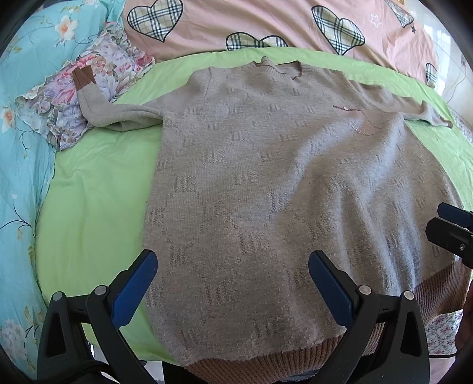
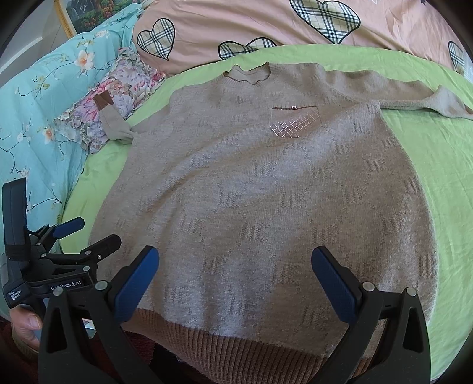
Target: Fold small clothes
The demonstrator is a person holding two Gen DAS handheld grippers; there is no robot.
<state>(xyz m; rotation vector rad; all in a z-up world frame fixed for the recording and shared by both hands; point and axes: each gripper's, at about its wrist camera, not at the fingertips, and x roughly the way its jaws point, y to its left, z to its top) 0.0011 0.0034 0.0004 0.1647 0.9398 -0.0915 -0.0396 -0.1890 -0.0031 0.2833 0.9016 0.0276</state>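
A grey-beige knit sweater [image 1: 266, 183] with a brown ribbed hem lies flat, front up, on a green sheet [image 1: 97, 189]. Both sleeves are spread outward. Its left sleeve with the brown cuff [image 1: 84, 77] rests on a floral cloth. A small chest pocket with studs [image 2: 291, 124] shows in the right wrist view, where the sweater [image 2: 251, 201] fills the middle. My left gripper [image 1: 232, 283] is open and empty above the hem's left part. My right gripper [image 2: 235, 280] is open and empty above the hem. Each gripper shows in the other's view, the right [image 1: 452, 233] and the left [image 2: 85, 236].
A floral cloth [image 1: 88, 88] lies at the far left of the sheet. A blue flowered quilt [image 1: 20, 165] runs along the left. A pink quilt with plaid hearts [image 1: 266, 23] lies behind the collar. The sheet's front edge is just below the hem.
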